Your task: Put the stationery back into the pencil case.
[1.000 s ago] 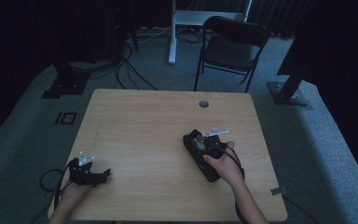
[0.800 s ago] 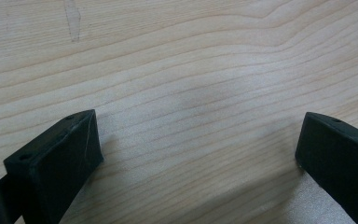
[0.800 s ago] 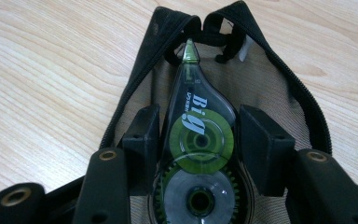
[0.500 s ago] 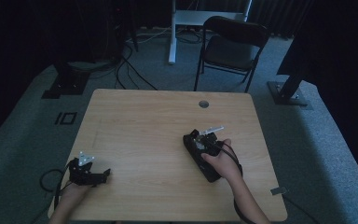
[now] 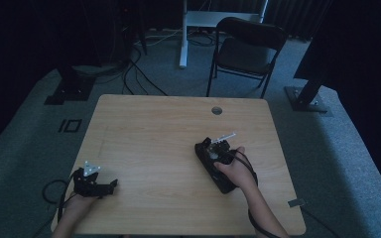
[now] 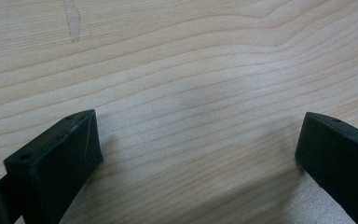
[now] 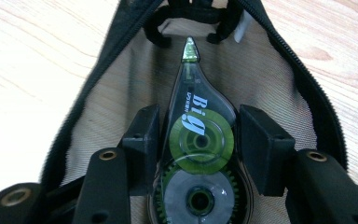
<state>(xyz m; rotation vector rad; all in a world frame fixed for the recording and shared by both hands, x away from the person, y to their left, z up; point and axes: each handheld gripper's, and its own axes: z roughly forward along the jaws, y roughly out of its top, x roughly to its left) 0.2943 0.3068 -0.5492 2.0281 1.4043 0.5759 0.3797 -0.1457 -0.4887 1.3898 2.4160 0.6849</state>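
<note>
Currently the right gripper (image 7: 198, 140) sits inside an open black zip pouch (image 7: 88, 93) lying on the desk (image 5: 154, 134), right of centre in the high view. In the right gripper view its jaws stand part open on either side of a correction tape dispenser (image 7: 200, 140), a clear teardrop body with a green reel above a grey reel and a green tip pointing away from the camera. The left jaw appears to touch the dispenser's side; the right jaw looks just beside it with a thin gap, so a firm grip cannot be confirmed. The dispenser lies on the pouch's tan mesh lining, between the two spread zipper edges.

High view: right hand (image 5: 235, 168) rests over the pouch (image 5: 213, 163), with a pale thin piece sticking out at the pouch's far end, too small to identify.

Left gripper (image 6: 198, 154): jaws wide apart, nothing between them, bare wood grain beneath. In the high view the left gripper (image 5: 96, 184) rests near the near-left corner of the desk, well apart from the pouch.

A folding chair (image 5: 248, 49) stands beyond the desk.
</note>
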